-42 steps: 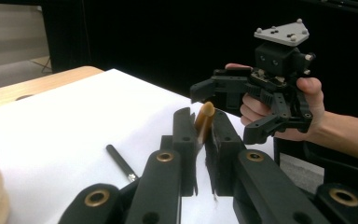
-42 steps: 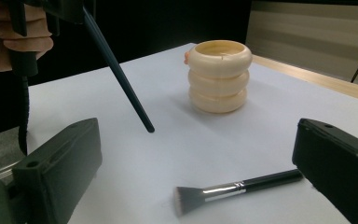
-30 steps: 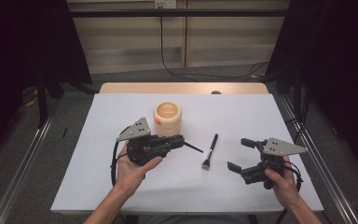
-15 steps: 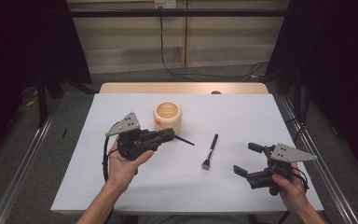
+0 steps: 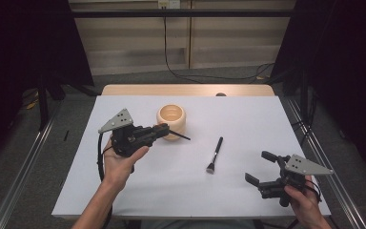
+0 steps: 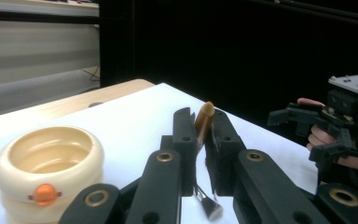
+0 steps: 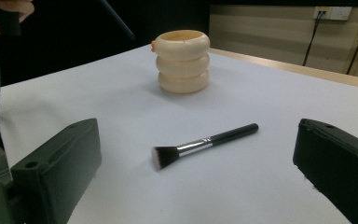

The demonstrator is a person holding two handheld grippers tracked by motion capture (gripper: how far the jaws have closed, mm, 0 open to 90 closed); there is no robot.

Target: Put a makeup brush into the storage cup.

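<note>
A cream ribbed cup point(image 5: 171, 121) point(image 6: 46, 172) point(image 7: 182, 60) with a small orange dot stands at the middle of the white table. My left gripper point(image 5: 161, 130) point(image 6: 200, 122) hovers just left of the cup, shut on a thin dark-handled brush point(image 5: 178, 136) point(image 6: 204, 116) whose handle pokes out past the jaws in front of the cup. A second makeup brush point(image 5: 215, 154) point(image 7: 205, 142) lies flat on the sheet, bristles toward the front edge. Near the front right corner, my right gripper point(image 5: 259, 167) point(image 7: 193, 186) is open and empty, facing that brush and the cup.
The white sheet point(image 5: 248, 119) covers the table, with a wooden strip point(image 5: 186, 89) along the far edge. Metal rails point(image 5: 324, 157) run down both sides. Dark curtains and a cable on the floor lie beyond.
The left gripper has carried its brush leftward and a little farther back, beside the cup. The right gripper has drifted right and toward the front edge, still open.
</note>
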